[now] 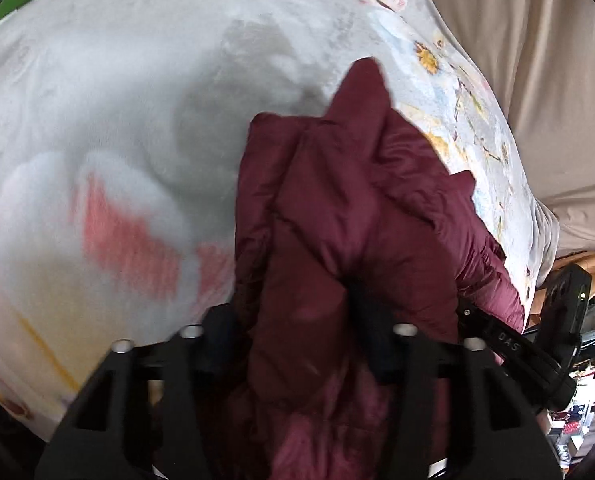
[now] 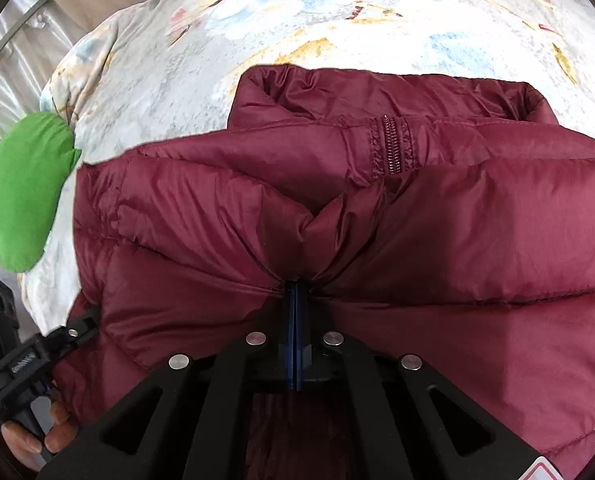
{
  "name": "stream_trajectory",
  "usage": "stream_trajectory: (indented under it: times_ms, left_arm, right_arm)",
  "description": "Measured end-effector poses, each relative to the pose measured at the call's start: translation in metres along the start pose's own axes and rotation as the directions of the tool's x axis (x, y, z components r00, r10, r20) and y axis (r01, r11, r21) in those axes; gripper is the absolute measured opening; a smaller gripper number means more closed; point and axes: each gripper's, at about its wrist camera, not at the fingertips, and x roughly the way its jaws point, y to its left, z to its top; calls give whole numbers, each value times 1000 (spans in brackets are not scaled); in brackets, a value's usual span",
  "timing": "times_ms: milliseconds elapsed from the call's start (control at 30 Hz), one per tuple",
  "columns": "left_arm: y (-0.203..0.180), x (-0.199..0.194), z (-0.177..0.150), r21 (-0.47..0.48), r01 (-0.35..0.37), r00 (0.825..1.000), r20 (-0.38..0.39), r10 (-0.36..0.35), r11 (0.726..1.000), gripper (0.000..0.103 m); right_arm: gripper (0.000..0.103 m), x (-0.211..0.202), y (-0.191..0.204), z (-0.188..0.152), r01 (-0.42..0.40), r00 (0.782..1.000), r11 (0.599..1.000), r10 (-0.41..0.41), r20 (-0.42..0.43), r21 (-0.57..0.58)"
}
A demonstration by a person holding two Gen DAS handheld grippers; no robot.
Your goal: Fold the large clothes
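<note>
Maroon puffer jacket [image 2: 377, 208]: I've got right gripper [image 2: 296, 292] pinching its quilting, left gripper [image 1: 297, 320] clamped on a bunched fold, lifting both ends to fold over the floral blanket [image 2: 257, 52].

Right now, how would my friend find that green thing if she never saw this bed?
Start at the big pale flowered blanket that covers the bed. On it lies a puffy dark red jacket, pinched by the right gripper. Look just past the jacket's edge on the left side of the right wrist view: the green cushion sits at the blanket's edge, the only plain bright green thing there, smooth and rounded.
</note>
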Motion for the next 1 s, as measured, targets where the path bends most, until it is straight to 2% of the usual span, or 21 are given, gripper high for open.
stream_trajectory:
  times_ms: [100,167,233,300,433,533,633,667,767,800,900,933,1000]
  left_arm:
    - [-18,-17,0,58,11,1000,27,-13,998,14]
    - [-41,-36,-2,126,19,998,63,-27,992,12]
    - [-64,-52,-4,189,34,994,92,-52,981,11]
    - [-94,-69,-8,268,55,989,121,-90,962,10]
    - [-146,-85,-15,377,108,978,125,-166,920,10]
    - [-183,-91,-25,453,152,971,99,-219,878,9]
    - [-222,-85,-43,547,181,967,51,-248,818,9]
    - [-238,-81,-54,588,184,968,33,-250,787,9]
    - [-274,-63,-78,660,201,966,-13,-257,724,9]
    - [-284,-58,-84,674,209,965,-26,-260,708,9]
    - [-314,-35,-103,707,239,963,-86,-254,666,9]
    - [-320,-27,-108,718,239,965,-102,-241,654,9]
    - [-336,-6,-126,739,242,968,-142,-206,628,9]
  right_arm:
    - [1,-28,-9,-1,-28,998,998,25,60,57]
    - [1,-54,-19,-6,-22,993,997,13,116,73]
    - [1,-69,-32,-11,7,990,996,-18,138,84]
    - [1,-69,-53,-14,40,992,992,-55,117,123]
    - [0,-37,-80,-15,-23,999,981,13,52,192]
    - [0,-25,-78,-13,-59,997,981,51,50,182]
    - [0,-13,-76,-8,-115,993,981,110,44,156]
    - [0,-11,-78,-7,-137,990,977,132,46,161]
    - [0,-13,-90,-8,-226,974,955,220,50,195]
    - [0,-19,-95,-9,-244,970,946,238,55,212]
    - [2,-69,-136,-35,-312,947,904,269,177,294]
    - [2,-88,-151,-47,-321,940,895,261,220,311]
    - [5,-133,-187,-79,-264,944,898,166,284,353]
